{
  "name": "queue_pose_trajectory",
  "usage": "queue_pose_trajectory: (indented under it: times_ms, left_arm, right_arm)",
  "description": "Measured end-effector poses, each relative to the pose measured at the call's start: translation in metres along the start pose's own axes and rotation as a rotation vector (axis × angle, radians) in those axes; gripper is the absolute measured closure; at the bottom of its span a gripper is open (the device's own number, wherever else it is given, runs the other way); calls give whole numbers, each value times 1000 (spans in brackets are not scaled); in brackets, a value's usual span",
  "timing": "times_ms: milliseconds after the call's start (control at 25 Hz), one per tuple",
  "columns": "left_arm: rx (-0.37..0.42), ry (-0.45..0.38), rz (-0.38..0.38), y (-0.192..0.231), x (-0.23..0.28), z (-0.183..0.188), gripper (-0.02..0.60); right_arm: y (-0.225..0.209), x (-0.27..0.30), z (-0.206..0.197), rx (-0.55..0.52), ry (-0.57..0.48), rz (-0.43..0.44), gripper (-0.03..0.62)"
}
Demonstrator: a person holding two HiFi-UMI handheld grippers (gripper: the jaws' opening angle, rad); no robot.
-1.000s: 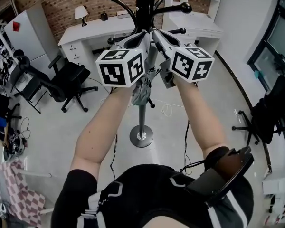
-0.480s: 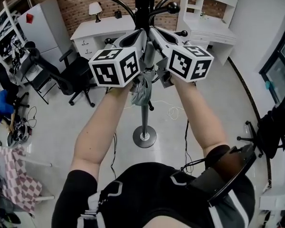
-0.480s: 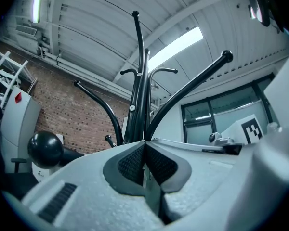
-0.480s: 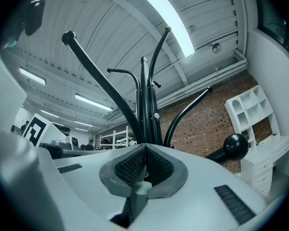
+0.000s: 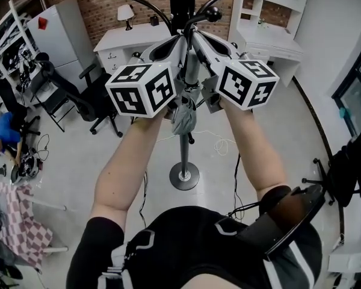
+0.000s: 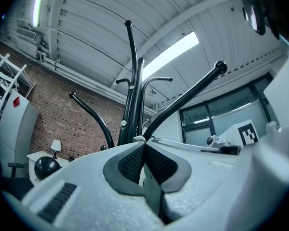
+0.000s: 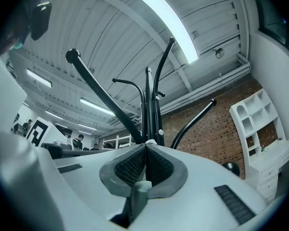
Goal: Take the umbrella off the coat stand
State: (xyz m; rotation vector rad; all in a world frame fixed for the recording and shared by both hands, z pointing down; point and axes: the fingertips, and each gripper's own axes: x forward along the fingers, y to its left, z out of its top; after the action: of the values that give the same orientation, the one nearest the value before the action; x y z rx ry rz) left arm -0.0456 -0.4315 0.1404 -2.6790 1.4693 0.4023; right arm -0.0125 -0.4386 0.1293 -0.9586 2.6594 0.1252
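- Umbrella (image 5: 183, 116), grey and folded, hangs close against the pole of the black coat stand (image 5: 182, 152). Its long axis is near upright, with the bundled canopy pointing down at the floor and the slimmer upper end rising between the two grippers.
- Left gripper (image 6: 143, 146): ribbed pads clenched flat together.
- Right gripper (image 7: 145, 148): pads likewise clamped together. Its tips meet the left one's tips beside the pole, under the curved hooks.
- Whether those tips pinch any part of the umbrella cannot be told.
- Marker cubes (image 5: 141, 89) carry black-and-white square patterns.
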Motion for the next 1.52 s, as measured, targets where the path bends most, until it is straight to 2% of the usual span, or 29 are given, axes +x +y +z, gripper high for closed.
queue_pose_trajectory:
  times_ms: [400,640,720,1120,1520]
  left_arm:
    - [31,-66,-56,-30,-19,29,569]
    - [-5,-95,-81,-53,-30,47,569]
    - [8,-109,-86,-65,-34,53,569]
    - [86,-156,-75,-107,-66,77,569]
    - [103,-186,-45,-133,-85,92,569]
  right_arm:
    - [17,-19,35,-13,-82,38,585]
    - [31,-37,57,-20,-125,72,585]
    - [36,-46,65,-21,-142,89,585]
    - [70,-79,92,-70,-187,185,585]
    - [90,-104,112,-73,-216,233,585]
